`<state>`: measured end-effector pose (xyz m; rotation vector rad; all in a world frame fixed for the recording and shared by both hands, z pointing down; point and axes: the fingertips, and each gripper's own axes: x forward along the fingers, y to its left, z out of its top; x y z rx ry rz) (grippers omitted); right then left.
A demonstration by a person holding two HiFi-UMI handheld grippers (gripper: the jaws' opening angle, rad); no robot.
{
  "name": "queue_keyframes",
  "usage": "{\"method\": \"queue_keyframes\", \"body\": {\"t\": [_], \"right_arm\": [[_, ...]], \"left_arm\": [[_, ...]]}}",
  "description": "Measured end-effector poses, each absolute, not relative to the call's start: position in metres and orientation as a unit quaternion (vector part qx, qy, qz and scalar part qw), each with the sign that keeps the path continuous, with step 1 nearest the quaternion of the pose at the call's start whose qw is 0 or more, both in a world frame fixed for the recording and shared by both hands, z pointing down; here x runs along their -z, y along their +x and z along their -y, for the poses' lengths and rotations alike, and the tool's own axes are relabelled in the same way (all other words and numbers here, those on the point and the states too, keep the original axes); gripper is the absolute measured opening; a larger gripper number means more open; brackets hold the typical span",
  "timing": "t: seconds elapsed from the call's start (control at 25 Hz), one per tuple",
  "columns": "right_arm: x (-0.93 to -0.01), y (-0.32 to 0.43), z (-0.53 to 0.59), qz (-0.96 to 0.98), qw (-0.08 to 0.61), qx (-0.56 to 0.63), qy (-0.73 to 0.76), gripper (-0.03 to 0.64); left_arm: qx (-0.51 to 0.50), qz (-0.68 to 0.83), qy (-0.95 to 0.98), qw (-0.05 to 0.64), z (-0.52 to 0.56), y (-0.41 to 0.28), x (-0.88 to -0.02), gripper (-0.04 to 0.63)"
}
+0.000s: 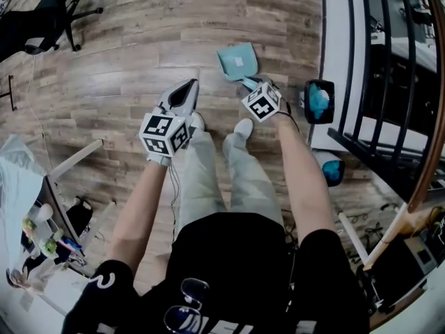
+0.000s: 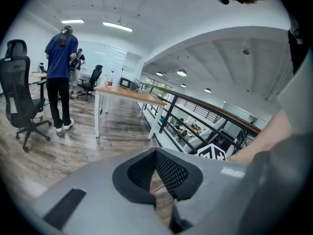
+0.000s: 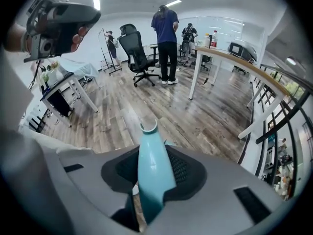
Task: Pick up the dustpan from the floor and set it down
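In the head view the teal dustpan (image 1: 236, 62) lies pan-down on the wood floor, its handle slanting back toward me. My right gripper (image 1: 250, 85) reaches steeply down onto that handle. The right gripper view shows the teal handle (image 3: 149, 151) standing up between the dark pads, which press on both of its sides. My left gripper (image 1: 186, 89) hovers over the floor to the left of the dustpan, clear of it. Its pads (image 2: 173, 173) meet at the tips with nothing between them.
A black railing (image 1: 375, 68) runs along the right, with a black-and-teal object (image 1: 319, 101) at its foot and another (image 1: 334, 171) nearer me. My shoes (image 1: 243, 127) stand just behind the dustpan. An office chair (image 1: 49, 19), a table (image 3: 230, 58) and a standing person (image 3: 166, 28) are farther off.
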<state>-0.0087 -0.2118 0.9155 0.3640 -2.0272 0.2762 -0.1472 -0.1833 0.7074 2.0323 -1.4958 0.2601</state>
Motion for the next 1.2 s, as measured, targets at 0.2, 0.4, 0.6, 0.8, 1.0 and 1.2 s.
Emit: {"method": "queue_keyframes", "body": {"t": [0.2, 0.4, 0.6, 0.8, 1.0, 1.2], "right_arm": [[-0.914, -0.004, 0.214, 0.844, 0.501, -0.105, 0.158, 0.087], [-0.907, 0.002, 0.211, 0.842, 0.501, -0.115, 0.166, 0.087], [-0.892, 0.007, 0.214, 0.849, 0.478, -0.123, 0.187, 0.086], [-0.875, 0.022, 0.207, 0.851, 0.467, -0.133, 0.202, 0.087], [-0.848, 0.043, 0.194, 0.850, 0.460, -0.137, 0.214, 0.087], [-0.802, 0.061, 0.192, 0.854, 0.439, -0.137, 0.243, 0.087]], "left_arm": [[-0.099, 0.562, 0.765, 0.299, 0.180, -0.143, -0.710, -0.006], [-0.097, 0.564, 0.763, 0.300, 0.178, -0.143, -0.707, -0.006], [-0.093, 0.569, 0.761, 0.298, 0.176, -0.141, -0.702, -0.006], [-0.093, 0.572, 0.760, 0.294, 0.169, -0.133, -0.691, -0.006], [-0.090, 0.574, 0.764, 0.283, 0.160, -0.122, -0.669, -0.006], [-0.084, 0.570, 0.774, 0.262, 0.157, -0.112, -0.637, -0.006]]}}
